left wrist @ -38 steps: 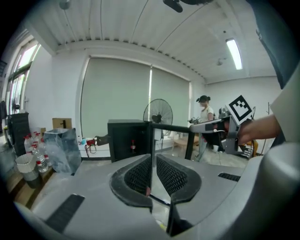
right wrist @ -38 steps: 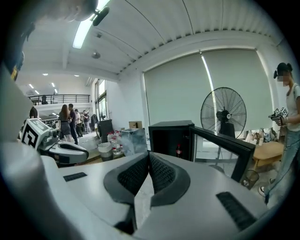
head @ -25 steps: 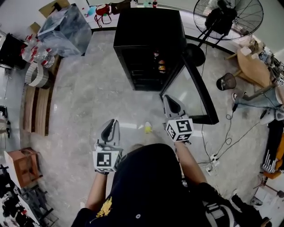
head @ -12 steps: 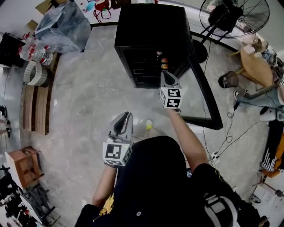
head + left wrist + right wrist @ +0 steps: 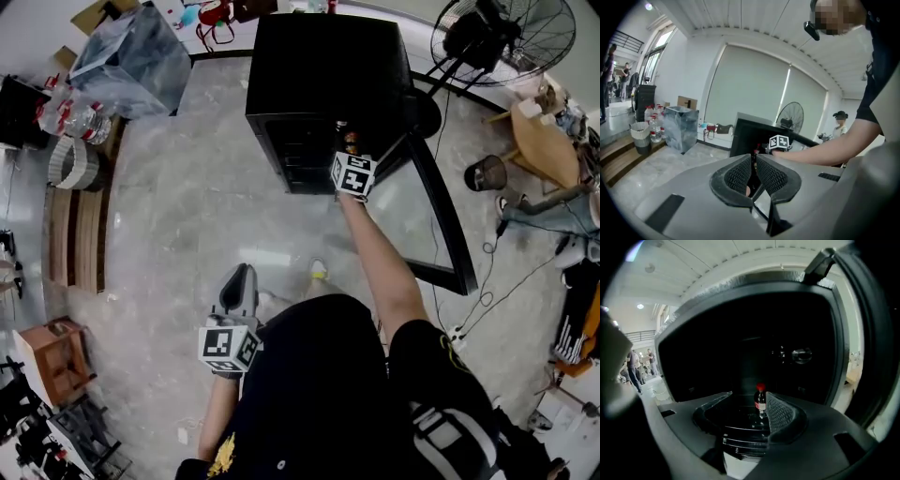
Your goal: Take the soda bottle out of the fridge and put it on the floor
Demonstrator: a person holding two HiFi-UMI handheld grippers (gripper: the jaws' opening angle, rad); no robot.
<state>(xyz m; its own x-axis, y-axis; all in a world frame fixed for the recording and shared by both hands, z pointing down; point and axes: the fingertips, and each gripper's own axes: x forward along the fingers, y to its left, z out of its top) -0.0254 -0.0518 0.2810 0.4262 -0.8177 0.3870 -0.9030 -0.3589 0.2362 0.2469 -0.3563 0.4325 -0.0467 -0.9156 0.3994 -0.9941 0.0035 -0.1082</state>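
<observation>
A small dark soda bottle (image 5: pixel 760 401) with a red cap stands upright on a wire shelf inside the black fridge (image 5: pixel 319 84), whose glass door (image 5: pixel 433 220) hangs open to the right. My right gripper (image 5: pixel 747 401) is at the fridge's mouth (image 5: pixel 351 161). Its jaws have just been opening and nothing is between them. The bottle stands just beyond the tips, close to the right finger (image 5: pixel 780 413). My left gripper (image 5: pixel 238 278) hangs low beside the person's body, shut and empty (image 5: pixel 753 160).
A standing fan (image 5: pixel 502 37) and a mesh wastebasket (image 5: pixel 479 172) are right of the fridge, with cables (image 5: pixel 469 300) on the floor past the door. A plastic-wrapped box (image 5: pixel 131 56), water bottles (image 5: pixel 70 112) and wooden steps (image 5: pixel 75 234) line the left side.
My right gripper has travelled forward from beside the body to the fridge opening, the arm now stretched out. My left gripper has drifted back and slightly left.
</observation>
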